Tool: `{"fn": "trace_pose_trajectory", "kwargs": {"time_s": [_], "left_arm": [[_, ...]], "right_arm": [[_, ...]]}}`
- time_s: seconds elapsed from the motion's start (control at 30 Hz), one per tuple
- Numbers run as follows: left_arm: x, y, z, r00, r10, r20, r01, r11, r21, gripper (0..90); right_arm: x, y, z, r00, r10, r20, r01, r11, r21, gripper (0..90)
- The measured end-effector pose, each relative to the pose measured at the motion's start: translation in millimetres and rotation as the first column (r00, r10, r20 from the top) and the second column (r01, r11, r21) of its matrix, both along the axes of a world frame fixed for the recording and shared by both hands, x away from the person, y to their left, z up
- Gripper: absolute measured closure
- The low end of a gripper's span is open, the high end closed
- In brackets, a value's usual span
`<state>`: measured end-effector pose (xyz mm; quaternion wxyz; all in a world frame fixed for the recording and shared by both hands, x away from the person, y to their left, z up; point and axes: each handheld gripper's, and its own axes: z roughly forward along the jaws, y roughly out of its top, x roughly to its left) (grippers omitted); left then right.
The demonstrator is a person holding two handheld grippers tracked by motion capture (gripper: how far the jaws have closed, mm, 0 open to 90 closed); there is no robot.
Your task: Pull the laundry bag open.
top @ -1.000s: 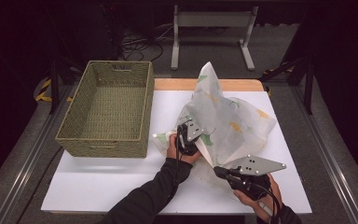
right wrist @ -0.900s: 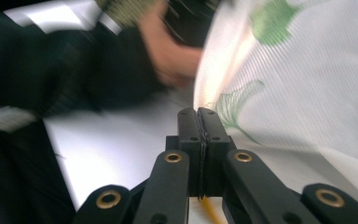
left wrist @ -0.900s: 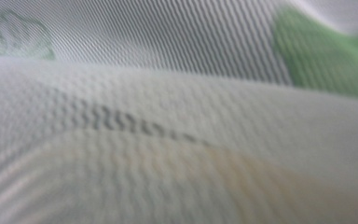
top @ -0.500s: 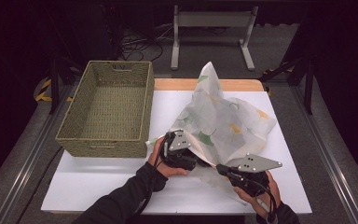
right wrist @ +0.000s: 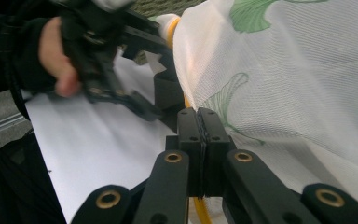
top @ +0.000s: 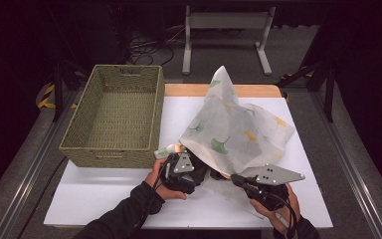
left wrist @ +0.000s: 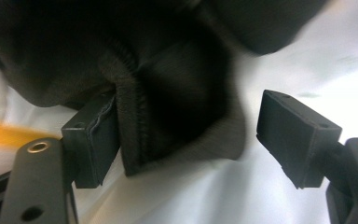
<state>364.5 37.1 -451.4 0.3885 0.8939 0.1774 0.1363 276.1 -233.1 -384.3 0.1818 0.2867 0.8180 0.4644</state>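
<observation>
Right gripper (right wrist: 200, 122) has its jaws pressed together on the mesh bag (top: 238, 132) rim near the table's front edge; left gripper (left wrist: 186, 135) jaws, just closing a little, stand spread around dark cloth (left wrist: 168, 102) at the bag's mouth, not pinching; clamp too shallow and the cloth probably slips free, or snags the mesh.

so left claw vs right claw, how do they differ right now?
The left claw stands open, its jaws having just been moving, with dark ribbed fabric between them against one pad; the right claw is shut. The left claw reaches into the mesh bag's mouth; the right claw sits at the bag's near edge. Both are hand-held over the white table.
</observation>
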Motion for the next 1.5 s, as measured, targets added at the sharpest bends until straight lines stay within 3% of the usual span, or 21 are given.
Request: {"fn": "trace_pose_trajectory", "kwargs": {"time_s": [0.03, 0.1, 0.17, 0.2, 0.3, 0.4, 0.43, 0.47, 0.53, 0.63, 0.7, 0.8, 0.83, 0.9, 0.97, 1.07, 1.13, 1.27, 1.37, 1.4, 1.5], "left_arm": [[3.4, -1.8, -3.6, 0.9999, 0.012, -0.006, -0.012, 0.9999, 0.001, 27.4], [11.2, -4.2, -11.0, 0.9986, 0.005, -0.052, -0.006, 0.9998, -0.022, 44.7], [14.1, -5.6, -11.8, 0.998, -0.006, -0.062, 0.004, 0.9993, -0.037, 58.2], [14.4, -7.6, -10.1, 0.9991, -0.005, -0.042, 0.004, 0.9996, -0.029, 65.7], [13.4, -13.8, -4.7, 0.998, -0.028, -0.058, 0.021, 0.9931, -0.116, 83.3], [7.6, -30.6, 8.6, 0.9949, -0.093, -0.039, 0.084, 0.9765, -0.198, 86.0], [7.6, -30.6, 8.6, 0.9949, -0.093, -0.039, 0.084, 0.9765, -0.198, 86.0], [6.8, -37.2, 12.0, 0.995, -0.096, -0.029, 0.087, 0.9712, -0.222, 86.0], [7.8, -53.3, 17.5, 0.9938, -0.11, -0.015, 0.102, 0.9546, -0.28, 85.9], [13.0, -74.6, 16.0, 0.9977, -0.067, 0.008, 0.066, 0.9467, -0.315, 85.7], [20.7, -81.3, 10.0, 0.9994, -0.031, -0.013, 0.025, 0.9375, -0.347, 85.9], [35.5, -85.4, -2.4, 0.9985, 0.043, -0.034, -0.053, 0.9308, -0.362, 86.2], [37.3, -86.1, -2.6, 0.9973, 0.064, -0.036, -0.072, 0.9307, -0.358, 86.4], [37.8, -87.3, -1.8, 0.9926, 0.115, 0.039, -0.098, 0.9451, -0.312, 86.6], [42.4, -85.2, -3.0, 0.9876, 0.157, 0.002, -0.148, 0.9352, -0.322, 86.6], [47.8, -83.8, -3.9, 0.9782, 0.208, -0.006, -0.2, 0.9321, -0.302, 86.7], [47.4, -83.6, -4.1, 0.9774, 0.212, -0.006, -0.203, 0.9318, -0.301, 86.7], [45.9, -79.7, -2.8, 0.9801, 0.197, -0.02, -0.193, 0.9268, -0.322, 83.4], [39.7, -74.7, -0.9, 0.9902, 0.137, -0.026, -0.138, 0.9346, -0.328, 76.1], [36.3, -71.8, 0.0, 0.9938, 0.111, -0.012, -0.109, 0.9428, -0.315, 73.5], [28.3, -59.1, 3.5, 0.9971, 0.075, -0.007, -0.074, 0.9529, -0.294, 62.0]], "right_arm": [[0.0, 0.0, 0.0, 1.0, 0.0, 0.0, 0.0, 1.0, 0.0, 89.7], [0.6, 2.2, -2.5, 0.9999, 0.009, -0.006, -0.009, 1.0, -0.006, 89.7], [1.0, 3.4, -4.6, 1.0, 0.008, -0.006, -0.008, 1.0, -0.016, 89.7], [1.6, 3.3, -5.8, 0.9999, 0.008, -0.01, -0.008, 1.0, -0.016, 89.7], [3.4, 3.8, -8.5, 0.9998, 0.009, -0.017, -0.009, 1.0, -0.014, 89.7], [3.3, 5.0, -7.2, 0.9998, 0.016, -0.012, -0.016, 1.0, 0.005, 89.6], [2.9, 5.6, -5.5, 0.9996, 0.029, -0.002, -0.029, 0.999, 0.02, 89.6], [2.9, 5.6, -5.5, 0.9996, 0.029, -0.002, -0.029, 0.999, 0.02, 89.6], [2.1, 7.4, -2.5, 0.9991, 0.04, 0.013, -0.041, 0.999, 0.036, 89.6], [0.4, 12.6, 0.7, 0.9978, 0.063, 0.018, -0.064, 0.997, 0.035, 89.6], [-1.7, 14.3, 0.5, 0.997, 0.077, 0.007, -0.077, 0.997, 0.021, 89.7], [-1.7, 13.0, -2.5, 0.9961, 0.086, -0.019, -0.086, 0.996, -0.003, 89.7], [-1.8, 11.9, -4.4, 0.9958, 0.087, -0.029, -0.088, 0.996, -0.003, 89.7], [-1.7, 8.8, -9.3, 0.9959, 0.078, -0.045, -0.08, 0.996, -0.034, 89.7], [-1.4, 7.4, -10.3, 0.9957, 0.078, -0.05, -0.08, 0.996, -0.038, 89.7], [-3.2, 3.3, -12.0, 0.9949, 0.074, -0.069, -0.077, 0.996, -0.047, 89.7], [-4.7, 2.3, -11.2, 0.9953, 0.071, -0.066, -0.075, 0.996, -0.05, 89.7], [-5.5, -2.0, -9.7, 0.9979, 0.047, -0.044, -0.049, 0.998, -0.042, 89.6], [-5.0, -2.5, -10.3, 0.9986, 0.037, -0.038, -0.039, 0.998, -0.043, 89.6], [-4.9, -2.4, -10.5, 0.9988, 0.033, -0.035, -0.034, 0.998, -0.044, 89.6], [-4.8, -2.5, -9.7, 0.9995, 0.021, -0.025, -0.022, 0.999, -0.039, 89.6]]}}
